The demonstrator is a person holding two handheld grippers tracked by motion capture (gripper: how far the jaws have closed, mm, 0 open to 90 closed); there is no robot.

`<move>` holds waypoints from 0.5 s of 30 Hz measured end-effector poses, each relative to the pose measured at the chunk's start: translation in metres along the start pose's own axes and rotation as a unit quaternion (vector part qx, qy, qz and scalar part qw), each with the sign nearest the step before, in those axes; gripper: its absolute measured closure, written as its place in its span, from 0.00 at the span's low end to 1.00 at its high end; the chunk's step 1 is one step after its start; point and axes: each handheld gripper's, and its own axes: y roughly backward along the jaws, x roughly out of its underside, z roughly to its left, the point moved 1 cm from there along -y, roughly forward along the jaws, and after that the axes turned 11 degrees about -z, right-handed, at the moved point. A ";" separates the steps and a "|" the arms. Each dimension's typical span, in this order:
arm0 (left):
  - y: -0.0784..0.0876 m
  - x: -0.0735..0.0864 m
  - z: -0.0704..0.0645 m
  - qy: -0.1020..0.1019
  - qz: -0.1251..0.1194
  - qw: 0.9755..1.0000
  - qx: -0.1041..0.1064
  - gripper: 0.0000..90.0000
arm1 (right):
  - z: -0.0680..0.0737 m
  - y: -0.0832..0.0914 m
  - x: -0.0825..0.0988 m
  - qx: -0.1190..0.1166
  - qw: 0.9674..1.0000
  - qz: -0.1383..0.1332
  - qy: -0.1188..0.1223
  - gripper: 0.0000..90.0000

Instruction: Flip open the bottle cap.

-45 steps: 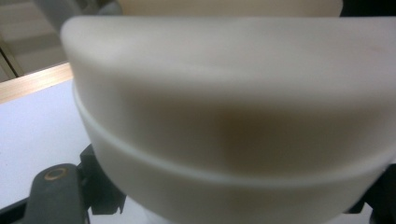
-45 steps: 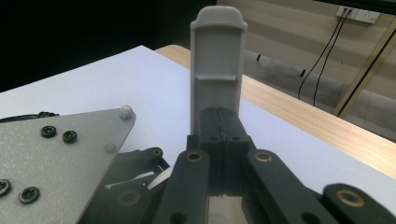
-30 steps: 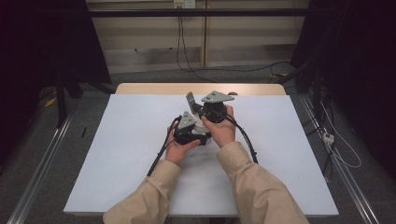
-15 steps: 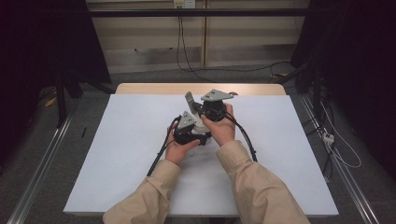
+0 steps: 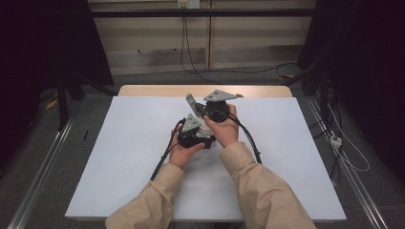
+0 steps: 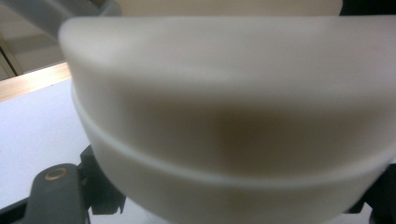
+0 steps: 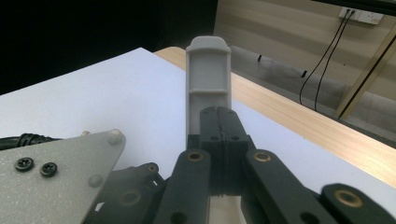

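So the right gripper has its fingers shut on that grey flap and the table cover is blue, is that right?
Not quite: the table cover is white, not blue, as the high view shows. The rest holds: the right gripper has its fingers shut on the grey flap.

A pale wood bench [image 5: 143, 89] carries a white sheet [image 5: 119, 157] that covers nearly all its top, leaving a bare wooden strip along the far edge. Two black cables [image 5: 162, 160] trail across the sheet.
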 end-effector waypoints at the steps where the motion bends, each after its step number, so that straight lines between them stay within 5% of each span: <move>1: 0.000 0.000 0.000 0.000 0.000 1.000 0.000 0.21 | 0.000 0.000 0.000 0.000 1.000 0.000 0.001 1.00; 15: 0.000 0.000 0.000 -0.001 0.001 1.000 0.001 0.21 | 0.002 -0.007 0.006 -0.003 1.000 0.016 -0.007 1.00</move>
